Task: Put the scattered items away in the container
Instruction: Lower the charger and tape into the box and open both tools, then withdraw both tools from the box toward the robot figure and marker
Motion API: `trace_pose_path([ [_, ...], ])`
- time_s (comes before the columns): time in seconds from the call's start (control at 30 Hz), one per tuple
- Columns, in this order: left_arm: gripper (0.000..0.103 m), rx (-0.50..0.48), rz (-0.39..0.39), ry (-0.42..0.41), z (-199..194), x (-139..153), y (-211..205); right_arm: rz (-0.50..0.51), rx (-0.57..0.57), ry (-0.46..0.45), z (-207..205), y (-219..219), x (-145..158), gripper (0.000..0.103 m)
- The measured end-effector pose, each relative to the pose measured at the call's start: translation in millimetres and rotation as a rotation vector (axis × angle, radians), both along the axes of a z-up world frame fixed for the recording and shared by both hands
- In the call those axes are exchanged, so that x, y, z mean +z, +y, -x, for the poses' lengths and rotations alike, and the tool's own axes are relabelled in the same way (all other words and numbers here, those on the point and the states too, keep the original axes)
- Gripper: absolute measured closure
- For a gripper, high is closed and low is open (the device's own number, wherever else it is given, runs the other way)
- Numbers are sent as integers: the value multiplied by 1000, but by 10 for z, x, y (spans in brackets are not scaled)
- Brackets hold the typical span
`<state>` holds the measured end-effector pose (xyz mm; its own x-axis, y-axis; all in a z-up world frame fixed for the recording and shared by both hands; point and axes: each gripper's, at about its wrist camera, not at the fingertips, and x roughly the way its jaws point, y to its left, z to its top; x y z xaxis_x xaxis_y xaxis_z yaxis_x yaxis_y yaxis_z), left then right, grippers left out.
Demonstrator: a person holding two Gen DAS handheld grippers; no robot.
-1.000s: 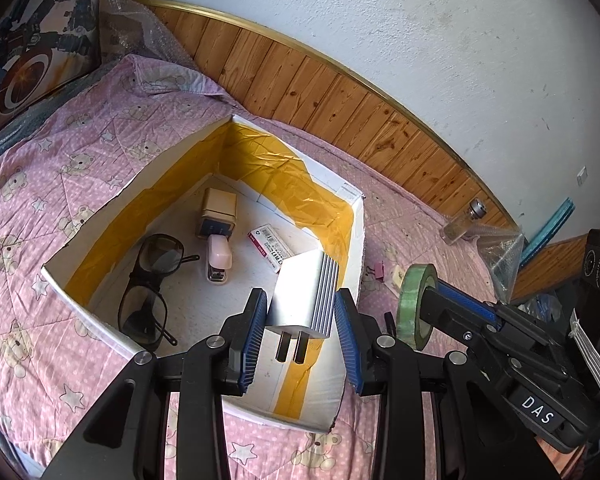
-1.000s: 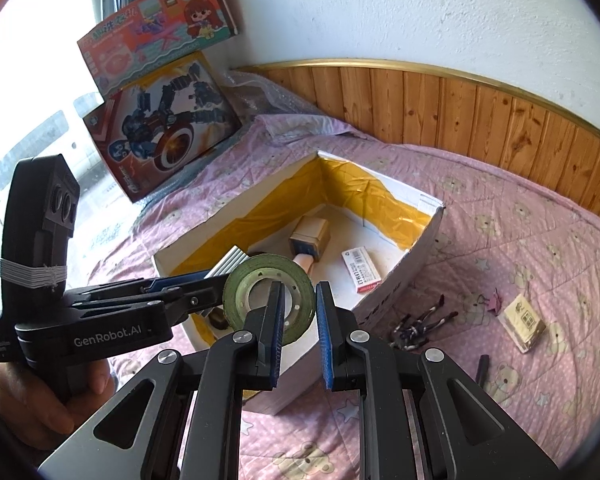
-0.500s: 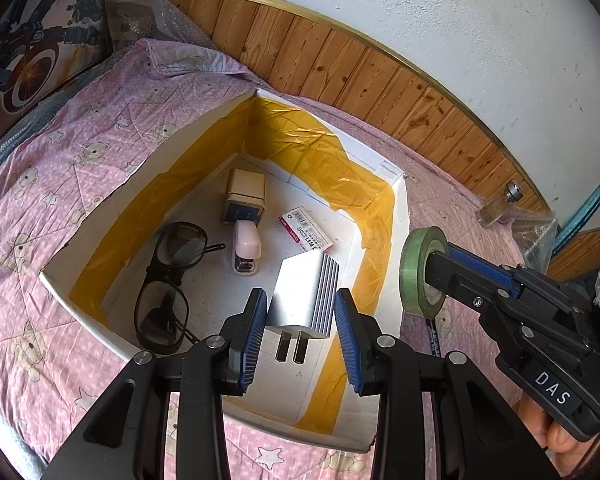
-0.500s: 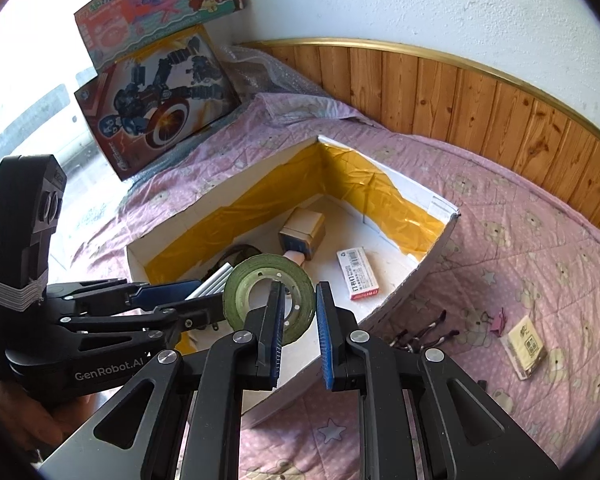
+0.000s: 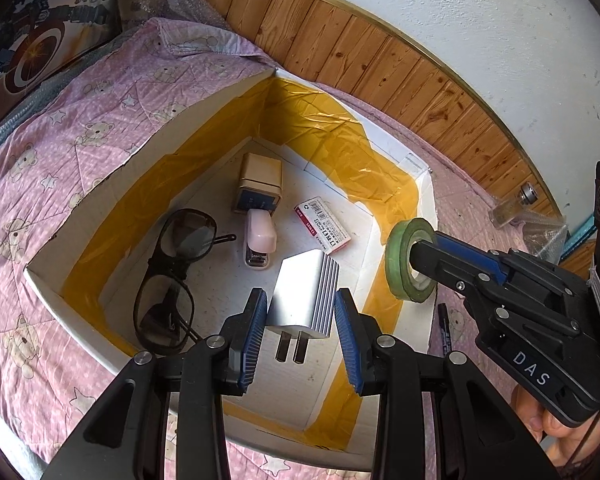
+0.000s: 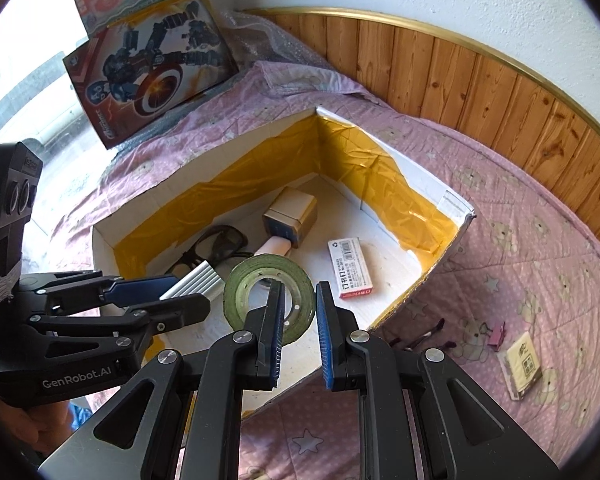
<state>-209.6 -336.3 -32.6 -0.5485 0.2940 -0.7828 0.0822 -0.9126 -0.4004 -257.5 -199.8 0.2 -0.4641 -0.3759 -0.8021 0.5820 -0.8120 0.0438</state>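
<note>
Left wrist view: left gripper [image 5: 301, 326] closed on silver charger [image 5: 304, 292], pads pressed to both its sides, prongs pointing back toward the camera, held above the open box [image 5: 52, 288]. Beyond the fingertips, on the box floor: sunglasses [image 5: 172, 276], pink stapler [image 5: 260, 238], staple packet [image 5: 322, 226].

Right wrist view: right gripper [image 6: 298, 308] narrowly parted, pinching green tape roll [image 6: 270, 298] by its rim, roll upright over the box's near edge. Right of the fingers, on the quilt [image 6: 540, 272]: binder clip [image 6: 497, 334], small pad [image 6: 524, 364].
</note>
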Motion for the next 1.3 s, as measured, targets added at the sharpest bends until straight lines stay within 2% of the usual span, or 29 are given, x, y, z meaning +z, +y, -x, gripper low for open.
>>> trace_pose_path([
  [0.57,65,40,-39,-11,26,-4,-191,-35,-6,-36,97,-59,-60,83],
  [0.97,65,-7,-54,3,-58,67,-89,42,-49,-56,-56,78,86,81],
  [1.3,65,-30,57,37,-177,229,59,87,-62,-77,-291,132,136,80],
])
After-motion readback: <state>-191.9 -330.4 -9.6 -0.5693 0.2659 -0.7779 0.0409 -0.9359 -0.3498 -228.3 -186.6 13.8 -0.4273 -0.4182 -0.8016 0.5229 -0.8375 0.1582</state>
